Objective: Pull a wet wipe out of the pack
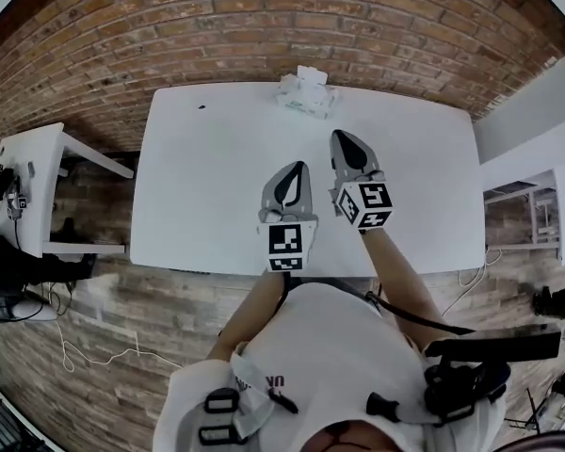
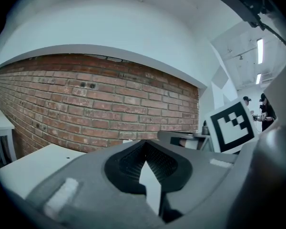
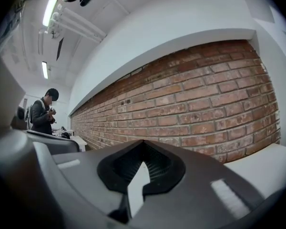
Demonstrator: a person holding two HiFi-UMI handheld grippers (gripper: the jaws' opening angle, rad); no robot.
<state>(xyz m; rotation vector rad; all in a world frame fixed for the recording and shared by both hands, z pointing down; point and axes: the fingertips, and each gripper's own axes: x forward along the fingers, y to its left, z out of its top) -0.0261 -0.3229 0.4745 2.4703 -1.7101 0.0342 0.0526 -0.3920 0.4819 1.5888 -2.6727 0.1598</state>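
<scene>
The wet wipe pack (image 1: 306, 92), white with a wipe sticking up from its top, lies at the far edge of the white table (image 1: 207, 186), close to the brick wall. My left gripper (image 1: 297, 168) hovers over the table's near middle, shut and holding nothing. To its right and a little farther forward is my right gripper (image 1: 343, 136), also shut and holding nothing. Both point toward the pack, well short of it. In the left gripper view the jaw tips (image 2: 144, 143) meet, with the right gripper's marker cube (image 2: 231, 125) alongside. The right gripper (image 3: 143, 143) view shows the same closed tips.
A brick wall (image 1: 264, 26) runs behind the table. A white side desk (image 1: 38, 172) with gear stands at the left, another white unit (image 1: 556, 205) at the right. Cables lie on the floor. A person (image 3: 42, 112) stands far off in the room.
</scene>
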